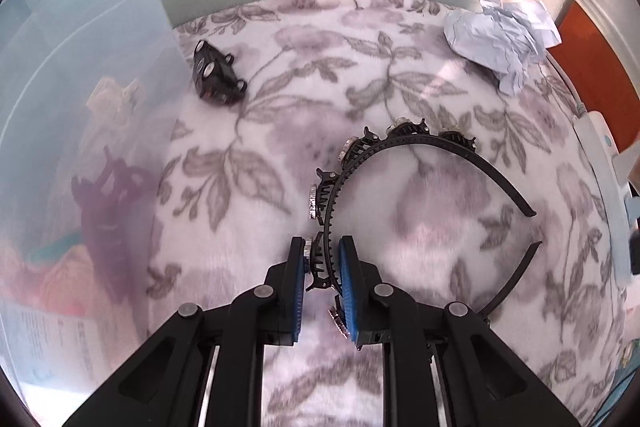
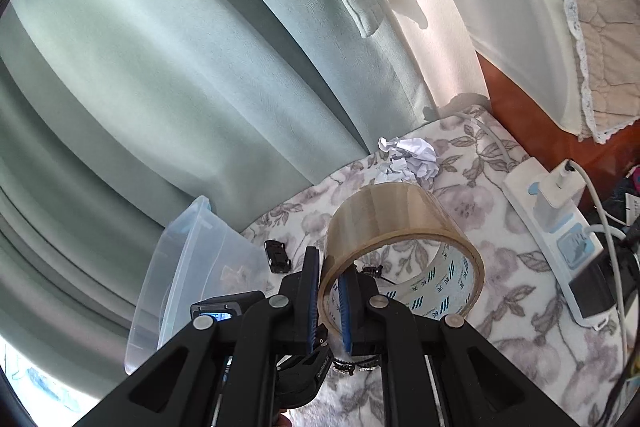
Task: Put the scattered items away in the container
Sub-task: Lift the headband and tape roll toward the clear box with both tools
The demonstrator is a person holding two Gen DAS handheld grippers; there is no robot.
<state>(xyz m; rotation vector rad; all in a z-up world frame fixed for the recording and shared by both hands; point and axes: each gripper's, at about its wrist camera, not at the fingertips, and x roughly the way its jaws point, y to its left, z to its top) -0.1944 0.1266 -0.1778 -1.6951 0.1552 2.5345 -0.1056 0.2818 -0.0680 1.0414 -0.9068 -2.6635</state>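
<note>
My left gripper (image 1: 322, 263) is shut on a black toothed headband (image 1: 404, 143) with rhinestone clips, held by one side over the floral blanket (image 1: 360, 67). The clear plastic container (image 1: 80, 107) stands at the left, with a purple claw clip (image 1: 112, 195) and other items inside. A black toy car (image 1: 216, 75) lies next to the container wall. My right gripper (image 2: 330, 291) is shut on the rim of a roll of brown packing tape (image 2: 396, 227), held above the blanket. The container (image 2: 188, 259) and toy car (image 2: 278, 255) also show in the right wrist view.
A crumpled white paper ball (image 1: 500, 35) lies at the blanket's far right and also shows in the right wrist view (image 2: 408, 155). A white power strip (image 2: 560, 235) with plugs and cables lies along the right edge. Green curtains (image 2: 160, 67) hang behind.
</note>
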